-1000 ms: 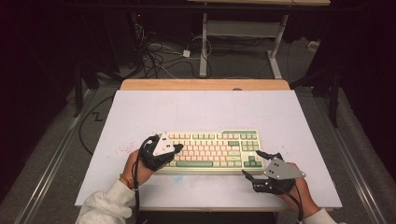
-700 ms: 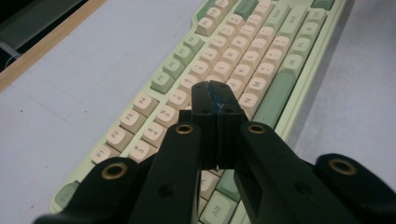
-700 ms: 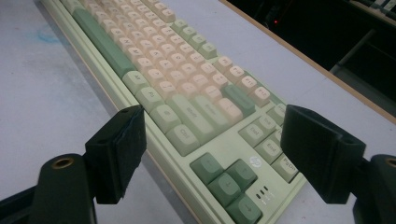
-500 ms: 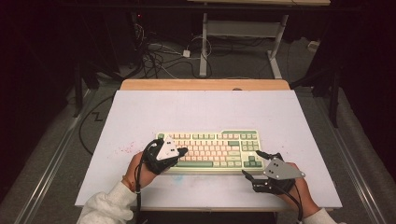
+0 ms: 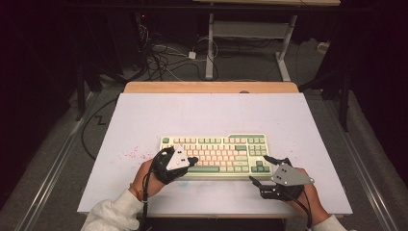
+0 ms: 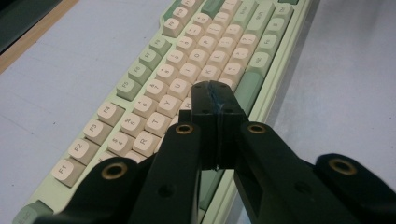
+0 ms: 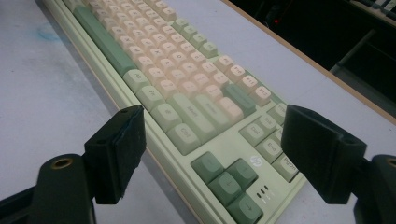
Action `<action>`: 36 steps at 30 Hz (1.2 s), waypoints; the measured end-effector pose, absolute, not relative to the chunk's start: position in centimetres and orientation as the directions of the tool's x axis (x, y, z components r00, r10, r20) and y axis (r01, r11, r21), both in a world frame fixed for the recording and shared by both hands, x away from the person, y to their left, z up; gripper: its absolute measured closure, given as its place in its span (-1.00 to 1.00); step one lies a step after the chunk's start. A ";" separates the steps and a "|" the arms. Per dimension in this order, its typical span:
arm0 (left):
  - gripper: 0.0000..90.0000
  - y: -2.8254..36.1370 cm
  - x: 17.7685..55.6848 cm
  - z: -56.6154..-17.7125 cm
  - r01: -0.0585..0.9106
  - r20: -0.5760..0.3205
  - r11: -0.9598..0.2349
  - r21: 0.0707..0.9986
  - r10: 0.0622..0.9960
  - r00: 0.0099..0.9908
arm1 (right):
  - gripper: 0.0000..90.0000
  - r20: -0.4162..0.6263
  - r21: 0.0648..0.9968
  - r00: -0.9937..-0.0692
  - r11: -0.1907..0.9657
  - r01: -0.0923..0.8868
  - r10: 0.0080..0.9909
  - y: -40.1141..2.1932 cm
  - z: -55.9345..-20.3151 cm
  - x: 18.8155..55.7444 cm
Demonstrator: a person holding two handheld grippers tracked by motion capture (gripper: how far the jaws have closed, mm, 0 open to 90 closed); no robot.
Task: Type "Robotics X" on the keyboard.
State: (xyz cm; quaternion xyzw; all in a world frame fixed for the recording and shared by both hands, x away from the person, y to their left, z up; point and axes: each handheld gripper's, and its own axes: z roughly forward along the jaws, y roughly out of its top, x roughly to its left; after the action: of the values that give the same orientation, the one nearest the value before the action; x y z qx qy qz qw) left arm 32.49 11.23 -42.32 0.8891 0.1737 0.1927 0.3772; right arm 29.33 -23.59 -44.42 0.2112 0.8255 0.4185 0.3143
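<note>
A dark room rings the scene, its floor behind the table strewn with tangled cables (image 5: 163,55) and crossed by the pale legs of a second table frame (image 5: 250,33) whose top is cut off by the upper edge; everything beyond is lost in shadow. In the foreground stands a white-topped table (image 5: 211,113) with a wooden strip along its far edge and faint red speckles at its left, too small to identify. On it, nearer the person's side, lies a green-and-cream mechanical keyboard (image 5: 215,155), long side facing the person; in the left gripper view its far end runs out of the picture and its near keys are hidden behind the tool. The left gripper (image 5: 191,161), held in a hand with a white sleeve (image 5: 113,216), hangs over the keyboard's left half, jaws pressed together with nothing between them; whether the tips touch a key cannot be made out, since the black pads (image 6: 215,100) cover the spot. The right gripper (image 5: 263,169) rests off the keyboard's right end near the arrow keys, its jaws standing wide apart and empty; in its own view the pads (image 7: 122,149) frame the arrow cluster; the key lettering there is blurred.
</note>
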 end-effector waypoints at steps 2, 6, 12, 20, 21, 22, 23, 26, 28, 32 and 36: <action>0.94 11.1 32.5 -42.4 0.160 0.214 -0.658 0.736 0.450 0.867 | -0.49 -0.340 0.825 -0.714 0.559 0.086 0.612 -23.6 -44.4 29.3; 0.94 10.8 32.6 -42.9 0.163 0.209 -0.669 0.725 0.440 0.873 | -0.49 -0.342 0.822 -0.712 0.563 0.089 0.613 -23.7 -44.5 29.4; 0.94 10.6 32.5 -43.1 0.161 0.210 -0.678 0.718 0.431 0.878 | -0.49 -0.339 0.825 -0.715 0.559 0.087 0.611 -23.6 -44.4 29.3; 0.94 10.4 32.7 -43.7 0.163 0.210 -0.693 0.703 0.421 0.883 | -0.49 -0.342 0.823 -0.717 0.562 0.084 0.608 -23.5 -44.3 29.4; 0.94 10.4 32.7 -43.8 0.165 0.208 -0.696 0.699 0.419 0.884 | -0.49 -0.343 0.823 -0.716 0.562 0.083 0.608 -23.5 -44.4 29.4; 0.94 10.4 32.7 -43.8 0.165 0.209 -0.698 0.697 0.418 0.884 | -0.48 -0.345 0.821 -0.717 0.565 0.083 0.606 -23.5 -44.4 29.4; 0.94 10.4 32.7 -43.9 0.165 0.209 -0.698 0.697 0.418 0.884 | -0.48 -0.345 0.820 -0.717 0.566 0.084 0.606 -23.5 -44.4 29.4; 0.94 10.3 32.7 -43.9 0.161 0.210 -0.698 0.698 0.415 0.885 | -0.48 -0.343 0.819 -0.719 0.567 0.087 0.605 -23.5 -44.5 29.4; 0.94 10.1 32.8 -44.1 0.162 0.211 -0.703 0.692 0.411 0.887 | -0.48 -0.343 0.817 -0.720 0.570 0.088 0.603 -23.5 -44.5 29.3; 0.94 10.0 32.9 -44.5 0.167 0.208 -0.712 0.682 0.408 0.889 | -0.49 -0.344 0.817 -0.718 0.569 0.087 0.604 -23.6 -44.5 29.3; 0.94 9.6 33.1 -45.5 0.175 0.213 -0.747 0.642 0.392 0.895 | -0.49 -0.351 0.814 -0.716 0.574 0.085 0.604 -23.6 -44.5 29.2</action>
State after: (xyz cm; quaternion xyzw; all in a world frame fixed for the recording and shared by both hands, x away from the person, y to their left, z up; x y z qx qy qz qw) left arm 33.08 9.58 -45.49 0.9191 0.1542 0.1695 0.3207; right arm 29.23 -23.62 -44.50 0.2076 0.8295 0.4121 0.3147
